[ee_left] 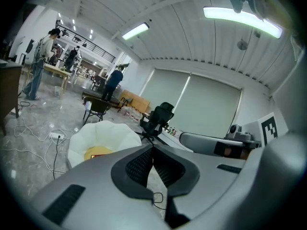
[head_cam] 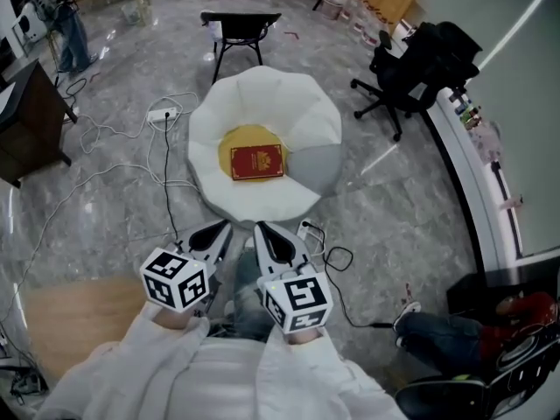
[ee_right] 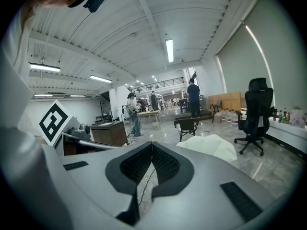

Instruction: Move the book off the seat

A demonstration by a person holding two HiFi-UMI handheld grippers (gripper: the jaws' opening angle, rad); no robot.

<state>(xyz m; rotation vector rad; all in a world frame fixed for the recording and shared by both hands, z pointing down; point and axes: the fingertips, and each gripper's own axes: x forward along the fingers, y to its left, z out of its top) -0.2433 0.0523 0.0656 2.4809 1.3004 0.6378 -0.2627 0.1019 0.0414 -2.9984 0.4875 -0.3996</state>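
Note:
A dark red book (head_cam: pixel 257 161) lies flat on the yellow cushion (head_cam: pixel 248 138) in the middle of a white petal-shaped seat (head_cam: pixel 262 94). Both grippers are held close to my body, well short of the seat. My left gripper (head_cam: pixel 210 233) is shut with nothing between its jaws. My right gripper (head_cam: pixel 271 240) is shut and empty too. In the left gripper view the seat (ee_left: pixel 103 131) and a strip of the cushion (ee_left: pixel 98 151) show beyond the closed left gripper (ee_left: pixel 152 152). In the right gripper view the seat (ee_right: pixel 211 146) lies ahead to the right of the closed right gripper (ee_right: pixel 152 150).
A black chair (head_cam: pixel 238 31) stands behind the seat. A black office chair (head_cam: pixel 418 64) is at the right by a white counter (head_cam: pixel 472 164). Cables and a power strip (head_cam: pixel 163 114) lie on the grey floor at the left. A dark desk (head_cam: pixel 26 116) stands far left; a person's legs (head_cam: pixel 437 331) at lower right.

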